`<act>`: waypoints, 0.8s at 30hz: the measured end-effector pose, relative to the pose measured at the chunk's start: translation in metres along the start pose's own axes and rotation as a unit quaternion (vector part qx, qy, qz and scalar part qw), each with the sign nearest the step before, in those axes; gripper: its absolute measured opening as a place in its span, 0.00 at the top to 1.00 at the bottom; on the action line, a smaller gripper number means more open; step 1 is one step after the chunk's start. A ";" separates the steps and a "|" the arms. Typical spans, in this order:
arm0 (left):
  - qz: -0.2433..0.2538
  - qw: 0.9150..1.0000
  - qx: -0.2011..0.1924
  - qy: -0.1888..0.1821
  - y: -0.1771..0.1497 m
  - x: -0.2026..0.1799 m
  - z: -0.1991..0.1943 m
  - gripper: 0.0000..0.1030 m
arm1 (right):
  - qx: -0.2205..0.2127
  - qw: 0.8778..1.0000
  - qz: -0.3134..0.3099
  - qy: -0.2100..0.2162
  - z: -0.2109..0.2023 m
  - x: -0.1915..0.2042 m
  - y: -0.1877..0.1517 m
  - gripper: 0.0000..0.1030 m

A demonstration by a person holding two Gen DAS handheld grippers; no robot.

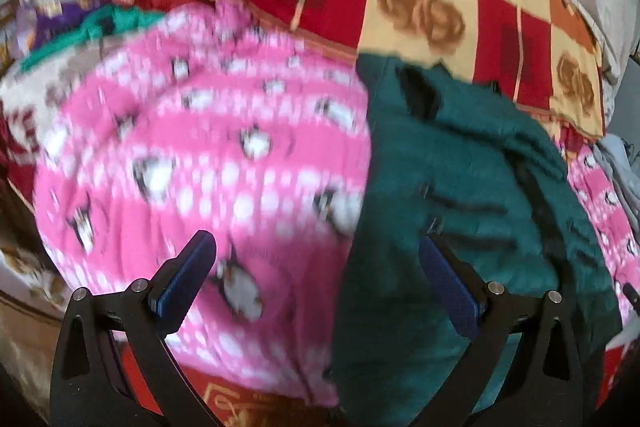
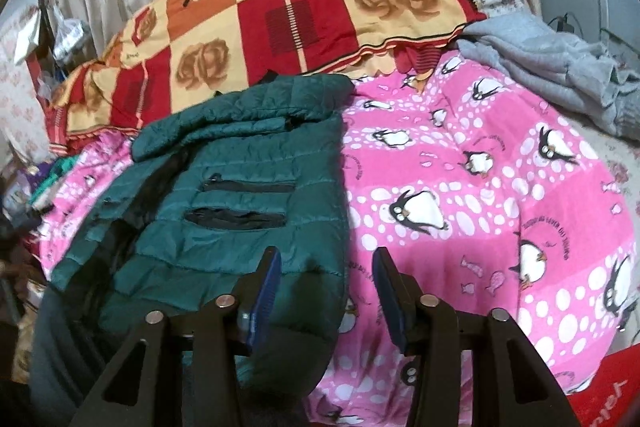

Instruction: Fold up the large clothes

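A dark green quilted jacket [image 2: 224, 195] lies on a pink penguin-print blanket [image 2: 480, 187] on a bed, folded roughly in half with two zip pockets showing. In the left wrist view the jacket [image 1: 460, 207] fills the right half and the blanket [image 1: 200, 147] the left, blurred. My left gripper [image 1: 316, 243] is open wide and empty, above the jacket's left edge. My right gripper [image 2: 326, 259] is open and empty, above the jacket's right lower edge, with its left finger [image 2: 268, 279] over the jacket.
A red, orange and cream patchwork quilt [image 2: 280, 15] is heaped behind the jacket. A grey garment [image 2: 560, 67] lies at the back right. Green and purple clothes [image 1: 80, 27] sit at the far left. A red mat [image 2: 600, 403] shows at the lower right.
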State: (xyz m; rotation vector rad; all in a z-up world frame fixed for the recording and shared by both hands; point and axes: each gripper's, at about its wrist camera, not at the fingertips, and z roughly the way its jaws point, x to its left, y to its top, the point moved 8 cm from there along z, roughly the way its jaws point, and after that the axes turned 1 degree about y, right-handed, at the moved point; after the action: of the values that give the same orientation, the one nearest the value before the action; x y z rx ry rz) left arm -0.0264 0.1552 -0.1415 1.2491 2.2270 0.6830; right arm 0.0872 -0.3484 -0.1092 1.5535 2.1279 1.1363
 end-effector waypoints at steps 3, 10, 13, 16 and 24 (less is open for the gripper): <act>-0.034 0.997 0.030 -0.067 -0.024 0.000 0.009 0.01 | 0.006 1.000 0.006 0.022 0.004 0.002 -0.008 0.38; -0.061 0.982 0.059 -0.170 -0.038 -0.021 0.016 0.01 | 0.079 0.989 0.070 0.104 0.040 0.005 -0.040 0.38; -0.071 0.975 0.075 -0.197 -0.037 -0.029 0.017 0.01 | 0.071 0.979 0.097 0.163 0.041 0.015 -0.039 0.38; -0.056 0.973 0.072 -0.211 -0.034 -0.037 0.012 0.01 | 0.068 0.979 0.094 0.169 0.047 0.017 -0.041 0.42; 0.011 0.972 0.095 -0.213 -0.053 -0.059 0.019 0.08 | 0.070 0.985 0.069 0.141 0.054 0.019 -0.042 0.45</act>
State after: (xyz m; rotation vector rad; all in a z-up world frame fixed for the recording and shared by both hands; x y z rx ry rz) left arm -0.0207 0.0828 -0.1792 1.3649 1.9526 0.1827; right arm 0.0848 -0.3133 -0.1709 1.7117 2.3568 1.3503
